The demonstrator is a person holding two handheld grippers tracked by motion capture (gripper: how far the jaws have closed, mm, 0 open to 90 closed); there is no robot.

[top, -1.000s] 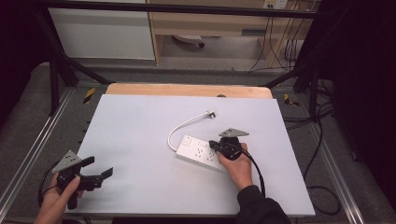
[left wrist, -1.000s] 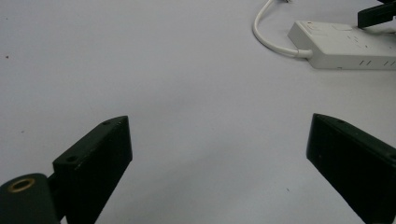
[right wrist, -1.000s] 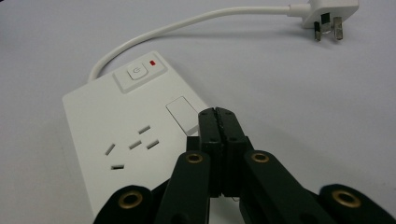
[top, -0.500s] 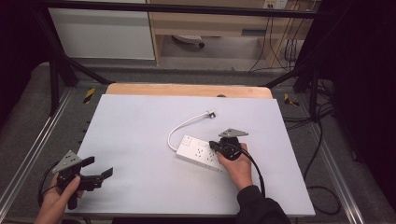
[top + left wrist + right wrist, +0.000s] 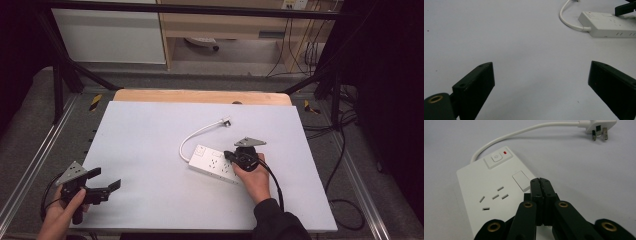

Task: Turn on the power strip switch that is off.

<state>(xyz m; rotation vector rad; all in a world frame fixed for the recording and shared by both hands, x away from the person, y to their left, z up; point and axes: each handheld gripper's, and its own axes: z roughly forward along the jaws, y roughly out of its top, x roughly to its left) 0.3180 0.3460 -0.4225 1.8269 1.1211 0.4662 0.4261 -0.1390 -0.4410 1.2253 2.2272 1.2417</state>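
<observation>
A white power strip (image 5: 212, 162) lies flat right of the table's middle, also seen in the right gripper view (image 5: 489, 192) and the left gripper view (image 5: 609, 25). Its short white cable (image 5: 192, 137) curves back to a plug (image 5: 225, 121) lying loose on the table, prongs showing (image 5: 597, 126). My right gripper (image 5: 229, 155) is shut with nothing between its jaws; its tip (image 5: 539, 181) hovers over the strip by a small white rectangular cover. My left gripper (image 5: 106, 179) rests near the front left corner, wide open (image 5: 541, 67), aimed across bare table toward the strip.
The white tabletop (image 5: 150, 135) sits on a wooden board (image 5: 200, 96) showing at the far edge. Metal frame rails (image 5: 35, 160) run along both sides. Black cables (image 5: 345, 200) trail on the floor at the right.
</observation>
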